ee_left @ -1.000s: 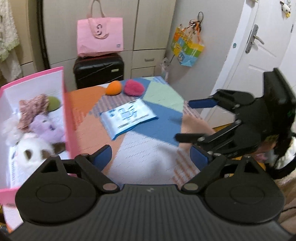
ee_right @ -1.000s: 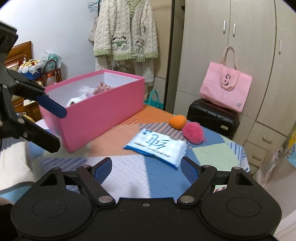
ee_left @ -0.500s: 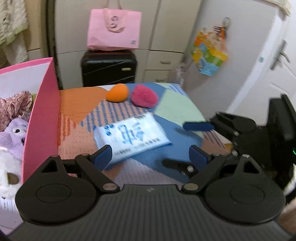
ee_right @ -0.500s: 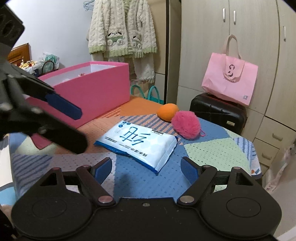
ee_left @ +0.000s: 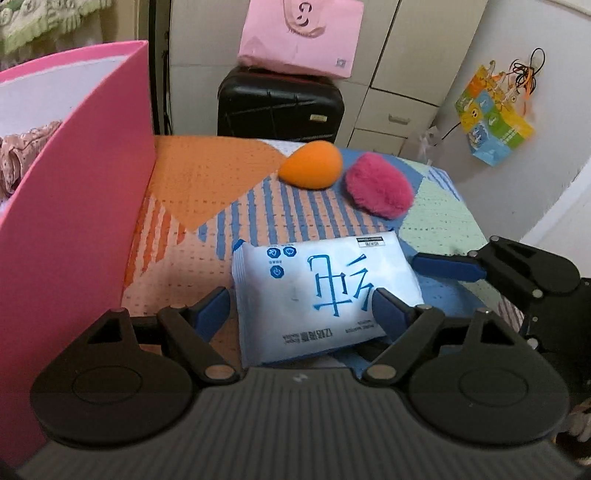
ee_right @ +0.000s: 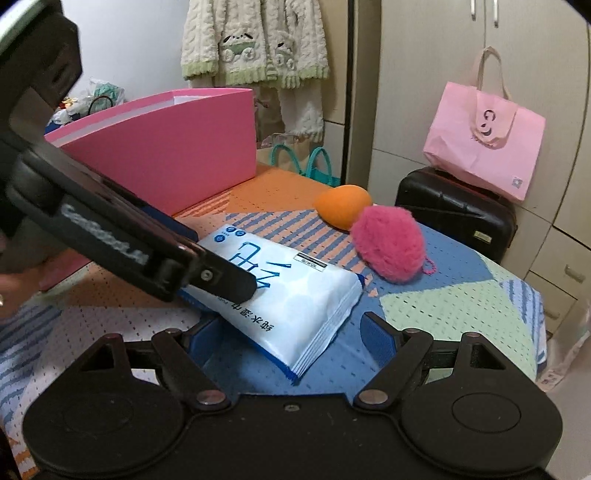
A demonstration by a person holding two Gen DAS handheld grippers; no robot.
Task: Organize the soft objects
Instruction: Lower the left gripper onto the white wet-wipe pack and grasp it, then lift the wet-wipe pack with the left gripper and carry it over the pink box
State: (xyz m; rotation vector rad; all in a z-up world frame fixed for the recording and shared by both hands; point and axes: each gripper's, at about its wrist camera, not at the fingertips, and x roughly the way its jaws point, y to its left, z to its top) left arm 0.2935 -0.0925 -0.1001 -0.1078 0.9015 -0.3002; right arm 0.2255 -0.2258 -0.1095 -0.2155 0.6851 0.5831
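Left gripper (ee_left: 301,308) tilted down, jaws closing, pack between my pads, no contact yet. Right gripper (ee_right: 293,334) angled down beside it, jaws closing too, pack corner between them, not touching.

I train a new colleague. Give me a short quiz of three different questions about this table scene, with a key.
1. True or false: the orange sponge lies inside the pink box.
2. Which object lies between the fingers of both claws? A) wet-wipes pack B) pink pompom C) pink tote bag
3. Fill in: the tote bag rests on a black ____.

Key: 1 false; 2 A; 3 suitcase.
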